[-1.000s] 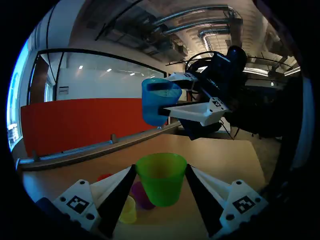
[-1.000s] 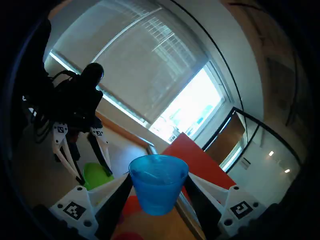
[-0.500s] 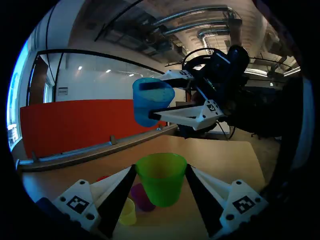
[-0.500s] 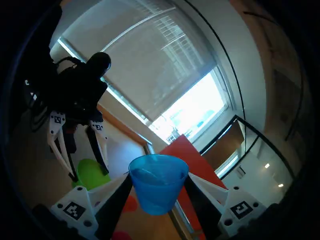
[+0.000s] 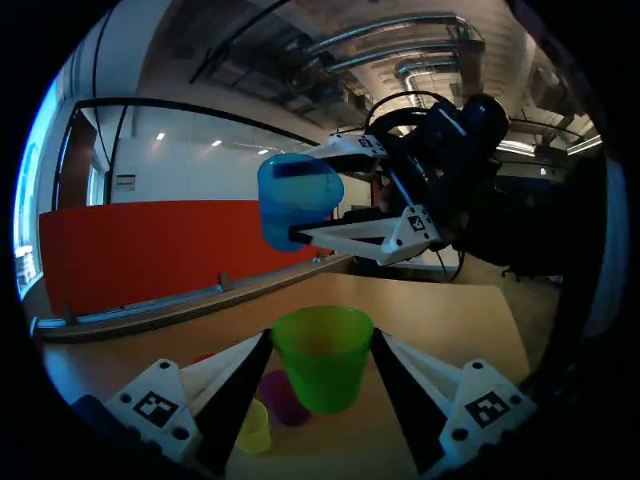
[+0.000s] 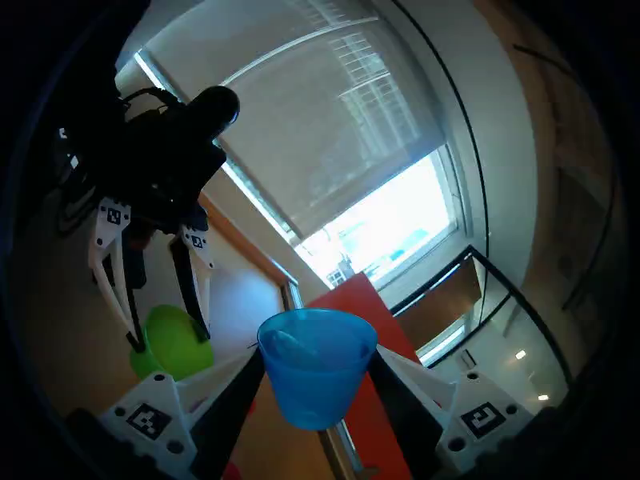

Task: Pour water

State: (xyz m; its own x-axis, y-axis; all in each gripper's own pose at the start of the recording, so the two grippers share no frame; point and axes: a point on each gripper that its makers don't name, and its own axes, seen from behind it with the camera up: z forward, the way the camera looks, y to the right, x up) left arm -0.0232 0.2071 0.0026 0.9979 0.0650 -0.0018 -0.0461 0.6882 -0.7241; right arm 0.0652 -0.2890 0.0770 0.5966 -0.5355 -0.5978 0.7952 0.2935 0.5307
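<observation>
Left gripper (image 5: 322, 350) holds green cup (image 5: 323, 364); left gripper view shows blue cup (image 5: 294, 196) tilted.

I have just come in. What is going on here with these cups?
A person is working with a two-finger gripper in each hand. The left gripper is shut on an upright green cup, low by the wooden table. The right gripper is shut on a blue cup, raised higher than the green cup and tilted. No water is seen falling at this moment. A purple cup and a yellow cup stand on the table.
</observation>
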